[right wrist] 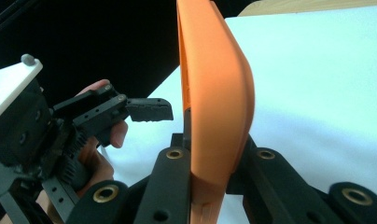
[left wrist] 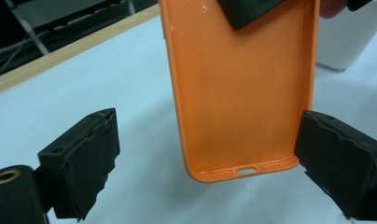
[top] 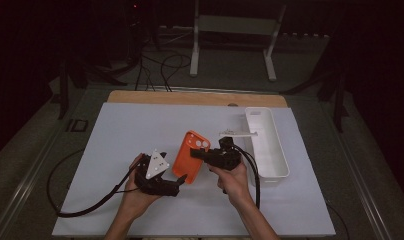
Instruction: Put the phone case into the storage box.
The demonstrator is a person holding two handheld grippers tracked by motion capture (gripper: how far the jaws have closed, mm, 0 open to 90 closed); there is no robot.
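Note:
An orange phone case (top: pixel 189 156) is held up over the middle of the white mat (top: pixel 125 135). My right gripper (top: pixel 195 154) is shut on it from the right, near its camera end. In the right gripper view the case (right wrist: pixel 217 93) stands edge-on, clamped between the jaws (right wrist: pixel 210 158). My left gripper (top: pixel 173 169) sits at the case's lower end, open. In the left gripper view the hollow inside of the case (left wrist: pixel 242 93) faces me between wide-apart pads (left wrist: pixel 84 154). The right pad is at the case's corner and the left pad stands well away from it.
A long white bin (top: pixel 255 112) stands at the mat's right side, with a small white object (top: pixel 238 133) lying just left of it. A wooden table edge (top: pixel 190 97) runs behind the mat. Black cables trail from both grippers.

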